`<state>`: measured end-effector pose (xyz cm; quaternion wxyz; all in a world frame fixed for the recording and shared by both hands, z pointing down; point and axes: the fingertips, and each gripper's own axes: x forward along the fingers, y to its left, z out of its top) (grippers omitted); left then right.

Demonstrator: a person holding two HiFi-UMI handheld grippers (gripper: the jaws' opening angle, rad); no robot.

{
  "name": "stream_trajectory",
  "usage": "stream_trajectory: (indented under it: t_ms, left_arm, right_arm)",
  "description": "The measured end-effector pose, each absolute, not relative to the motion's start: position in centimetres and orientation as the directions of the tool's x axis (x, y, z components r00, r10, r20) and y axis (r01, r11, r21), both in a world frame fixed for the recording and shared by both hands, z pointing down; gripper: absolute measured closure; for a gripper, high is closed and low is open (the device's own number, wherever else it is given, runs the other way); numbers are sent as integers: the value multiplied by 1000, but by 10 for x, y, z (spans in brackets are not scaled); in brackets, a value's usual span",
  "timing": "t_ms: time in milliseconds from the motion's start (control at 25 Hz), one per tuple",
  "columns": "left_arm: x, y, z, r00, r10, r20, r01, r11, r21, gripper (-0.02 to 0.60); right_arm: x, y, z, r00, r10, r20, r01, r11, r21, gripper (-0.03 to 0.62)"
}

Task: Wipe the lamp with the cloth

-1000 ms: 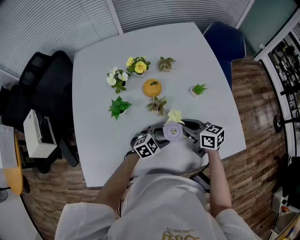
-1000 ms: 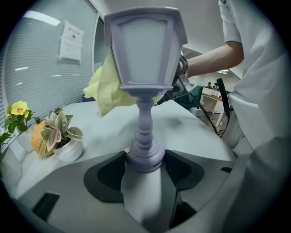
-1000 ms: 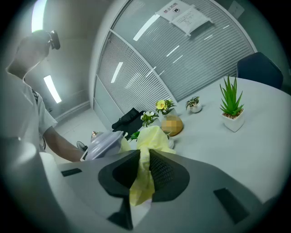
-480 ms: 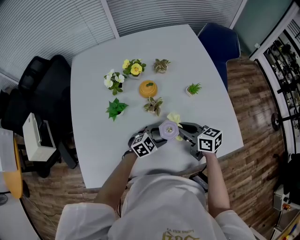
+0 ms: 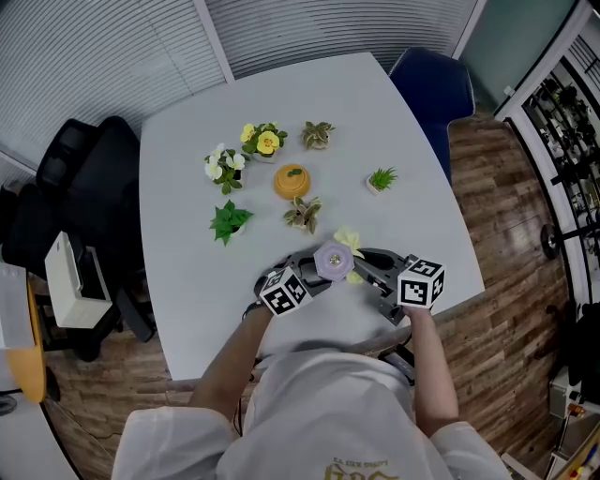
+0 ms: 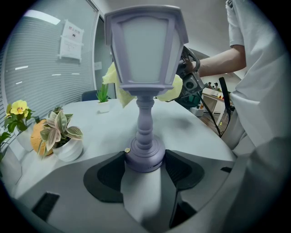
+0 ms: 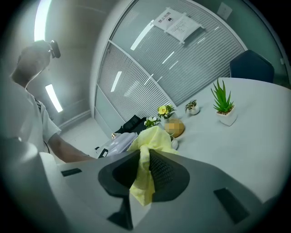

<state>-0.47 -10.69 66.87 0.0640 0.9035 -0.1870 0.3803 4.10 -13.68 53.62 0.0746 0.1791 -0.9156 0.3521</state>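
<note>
Closest in, near the table edge: left gripper (image 6: 144,159), jaws spread wide and pressed on either side of the round base of a lavender lantern-shaped lamp (image 6: 145,50), shade uppermost, stem straight. Resting on the white table (image 5: 178,187) or lifted just off it: not clear.

Just beyond, right gripper (image 7: 144,170), jaws pinched almost together on a fold of yellow cloth (image 7: 152,136), a loose bunch spilling past the tips. Cloth bunched against the far side of the lamp shade, showing at both edges of it in the left gripper view.

Judged step: wiping of the shade under way. Next move likely calling for a steady hold at the base, light pressure from the cloth, a sweep round the remaining panels, then down the turned stem.

Farther out on the table: striped-leaf plant (image 6: 61,136) in a white pot, orange pumpkin-shaped ornament (image 5: 292,180), yellow flowers (image 5: 267,141), spiky green plant (image 7: 223,102). Beyond the table, blue chair (image 5: 436,80) and slatted blinds (image 5: 328,23).
</note>
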Motion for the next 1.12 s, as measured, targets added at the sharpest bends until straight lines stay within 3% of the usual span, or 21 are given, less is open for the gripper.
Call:
stream_trajectory:
  t_ms: [360,1120]
  left_arm:
    - [-4,-107,668,640,-290,712,-385,-922,-29,301]
    - [-5,-107,669,637,-288,715,-389,-921,-23,299]
  right_arm:
    - [41,-137,532,-930,-281,239,-368,683,-631,523]
    - [37,-137,545,-894,-306,327,-446,671,-593,525]
